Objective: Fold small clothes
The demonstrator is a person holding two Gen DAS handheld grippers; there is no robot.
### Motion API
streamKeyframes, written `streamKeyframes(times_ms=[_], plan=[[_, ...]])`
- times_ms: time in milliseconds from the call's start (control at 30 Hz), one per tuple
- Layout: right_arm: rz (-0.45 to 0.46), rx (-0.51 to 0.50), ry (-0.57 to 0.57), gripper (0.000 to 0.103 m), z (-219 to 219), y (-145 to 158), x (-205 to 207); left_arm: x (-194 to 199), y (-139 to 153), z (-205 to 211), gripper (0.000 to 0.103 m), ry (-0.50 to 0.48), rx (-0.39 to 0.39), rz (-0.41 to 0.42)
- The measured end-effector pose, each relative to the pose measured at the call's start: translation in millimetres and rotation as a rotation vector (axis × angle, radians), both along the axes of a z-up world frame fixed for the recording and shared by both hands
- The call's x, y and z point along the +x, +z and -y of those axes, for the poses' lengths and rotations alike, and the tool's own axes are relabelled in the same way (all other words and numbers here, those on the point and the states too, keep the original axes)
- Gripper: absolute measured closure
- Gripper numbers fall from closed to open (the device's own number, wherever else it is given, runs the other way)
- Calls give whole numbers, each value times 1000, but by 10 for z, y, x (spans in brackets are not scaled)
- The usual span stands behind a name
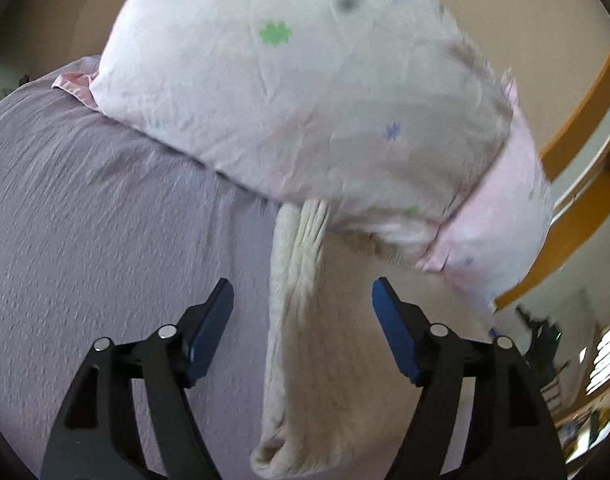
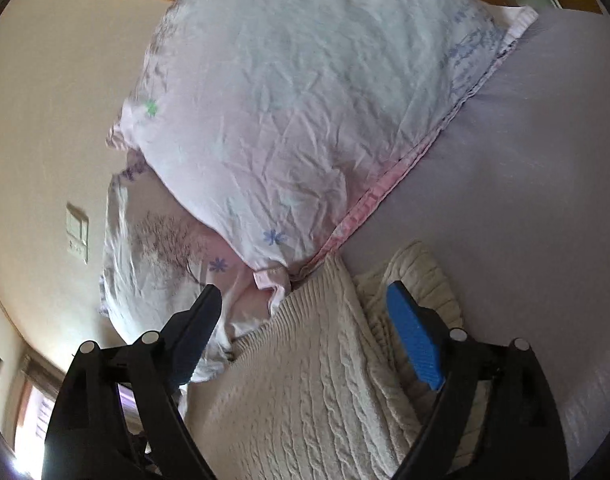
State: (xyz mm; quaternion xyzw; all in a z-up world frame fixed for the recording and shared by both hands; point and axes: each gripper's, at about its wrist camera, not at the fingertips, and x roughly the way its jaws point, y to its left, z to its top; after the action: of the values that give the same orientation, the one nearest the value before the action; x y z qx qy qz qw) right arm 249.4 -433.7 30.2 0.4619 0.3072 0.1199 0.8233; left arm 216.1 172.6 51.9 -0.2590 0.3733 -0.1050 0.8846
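Claws [image 1: 303, 304] [image 2: 305, 312] gape over cream knit [image 2: 305, 380], seemingly untouched, beside pillow [image 2: 305, 100].

Cream cable-knit garment [image 2: 305, 392] between spread jaws, seemingly below floral pillow [image 2: 297, 112]

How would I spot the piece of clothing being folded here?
Find the lilac bed sheet and the big flowered pillow on it. Just below the pillow's pink-edged corner lies the cream sweater. Its chunky cable-knit ribs set it apart from the smooth, printed bedding around it.
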Motion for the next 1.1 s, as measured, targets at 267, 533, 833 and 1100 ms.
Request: streamKeyframes(times_ms=[267, 533, 833, 1100], plan=[[-13, -103, 6, 22, -128, 89, 62, 98, -286, 121, 30, -98, 81, -126], [-169, -465, 184, 48, -684, 193, 659, 212, -219, 81, 30, -63, 80, -99], [-267, -646, 274, 93, -997, -17, 1028, 320, -248, 202, 31, -75, 110, -122], [-250, -535, 13, 93, -397, 132, 542, 351, -280, 215, 31, -94, 107, -143]])
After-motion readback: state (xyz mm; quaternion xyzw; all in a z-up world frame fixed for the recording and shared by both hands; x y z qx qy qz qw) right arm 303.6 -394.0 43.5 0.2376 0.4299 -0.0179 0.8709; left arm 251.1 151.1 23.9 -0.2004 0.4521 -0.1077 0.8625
